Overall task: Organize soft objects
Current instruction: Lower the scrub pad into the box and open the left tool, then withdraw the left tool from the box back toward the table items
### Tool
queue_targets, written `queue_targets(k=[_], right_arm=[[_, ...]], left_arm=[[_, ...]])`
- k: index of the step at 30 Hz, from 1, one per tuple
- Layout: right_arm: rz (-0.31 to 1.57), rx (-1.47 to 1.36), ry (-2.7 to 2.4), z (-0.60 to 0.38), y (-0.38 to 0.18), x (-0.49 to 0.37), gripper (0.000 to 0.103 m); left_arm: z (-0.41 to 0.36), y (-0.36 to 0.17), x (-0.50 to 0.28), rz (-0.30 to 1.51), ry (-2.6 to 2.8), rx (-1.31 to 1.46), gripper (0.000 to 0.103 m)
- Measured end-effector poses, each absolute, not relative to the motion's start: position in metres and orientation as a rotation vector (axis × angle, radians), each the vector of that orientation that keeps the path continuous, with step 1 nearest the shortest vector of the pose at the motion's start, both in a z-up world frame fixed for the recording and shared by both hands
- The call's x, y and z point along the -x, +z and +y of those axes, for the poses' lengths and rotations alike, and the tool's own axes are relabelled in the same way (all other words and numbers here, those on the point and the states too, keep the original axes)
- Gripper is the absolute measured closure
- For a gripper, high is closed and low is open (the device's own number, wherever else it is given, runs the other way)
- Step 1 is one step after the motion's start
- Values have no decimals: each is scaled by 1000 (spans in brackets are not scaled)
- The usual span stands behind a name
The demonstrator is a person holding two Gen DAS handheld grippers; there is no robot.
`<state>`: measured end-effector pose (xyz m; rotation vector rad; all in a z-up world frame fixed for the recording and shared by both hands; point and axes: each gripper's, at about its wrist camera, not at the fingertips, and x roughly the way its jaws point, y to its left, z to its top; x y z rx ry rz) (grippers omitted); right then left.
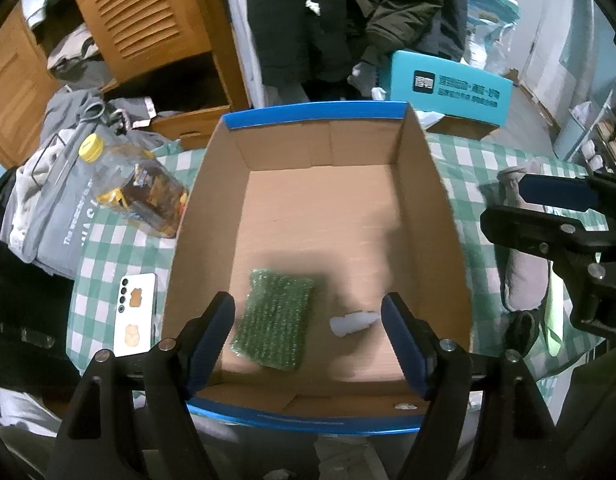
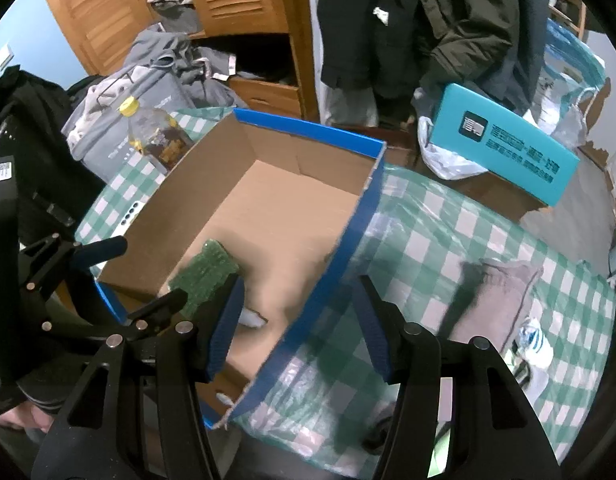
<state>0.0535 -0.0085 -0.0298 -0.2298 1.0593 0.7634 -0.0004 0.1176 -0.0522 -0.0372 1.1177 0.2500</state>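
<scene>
An open cardboard box (image 1: 428,184) with blue outer walls stands on the checked tablecloth; it also shows in the right wrist view (image 2: 360,216). Inside lie a green bubble-wrap pouch (image 1: 276,320) (image 2: 204,276) and a small white soft piece (image 1: 354,322) (image 2: 252,318). My left gripper (image 1: 308,340) is open and empty, above the box's near end with the pouch between its fingers' line. My right gripper (image 2: 298,324) is open and empty, straddling the box's right wall. A grey soft pouch (image 2: 496,300) (image 1: 526,280) lies on the cloth right of the box.
A clear bottle with yellow cap (image 1: 136,184) and a white phone (image 1: 136,312) lie left of the box. A teal carton (image 1: 448,88) stands behind. A white striped item (image 2: 536,344) lies at the table's right. Clothes pile and wooden cabinet behind.
</scene>
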Motion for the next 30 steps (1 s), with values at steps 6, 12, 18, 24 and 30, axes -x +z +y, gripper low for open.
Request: queue_targets(k=[6, 12, 18, 24, 30], right_arm=[[1059, 215, 744, -25, -29, -55, 46], [1054, 197, 715, -44, -28, -56, 40], [1062, 179, 686, -65, -31, -58, 40], [1071, 162, 650, -89, -35, -59, 40], [1083, 139, 608, -114, -40, -61, 39]], left_arm=[[105, -51, -3, 1118, 234, 18, 26], [90, -53, -9, 1126, 212, 0, 25], [73, -54, -14, 1130, 182, -15, 24], [47, -56, -19, 1136, 137, -42, 24], [20, -59, -24, 1145, 91, -68, 24]])
